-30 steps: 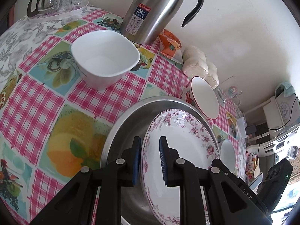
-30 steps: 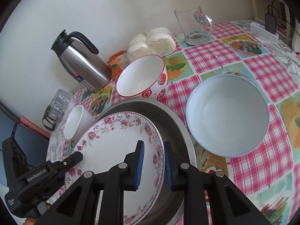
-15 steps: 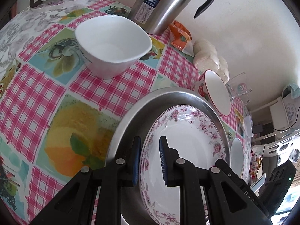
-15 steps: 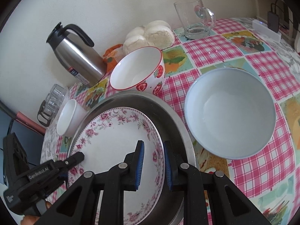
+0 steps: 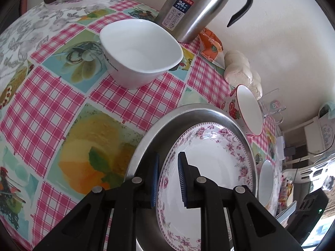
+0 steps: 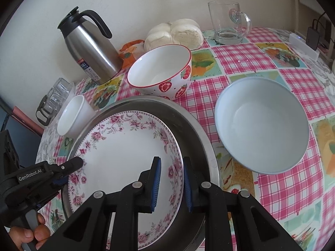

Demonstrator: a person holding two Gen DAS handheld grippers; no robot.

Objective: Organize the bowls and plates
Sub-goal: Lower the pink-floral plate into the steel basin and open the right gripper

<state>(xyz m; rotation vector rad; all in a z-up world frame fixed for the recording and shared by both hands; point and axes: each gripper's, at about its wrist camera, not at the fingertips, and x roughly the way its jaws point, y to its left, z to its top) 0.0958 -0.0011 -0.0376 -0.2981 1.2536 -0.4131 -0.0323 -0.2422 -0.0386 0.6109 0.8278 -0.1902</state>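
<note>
Both tools, left (image 5: 167, 179) and right (image 6: 170, 185), pinch the pink-flowered white ceramic plate (image 6: 125, 152), now lowered deeper into the round steel basin (image 6: 194, 129). Judged: placement nearly complete; release follows.

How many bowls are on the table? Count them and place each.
3: a strawberry bowl behind the steel pan, a pale blue bowl right of it, and a white square bowl near the thermos. Others may be hidden.
</note>
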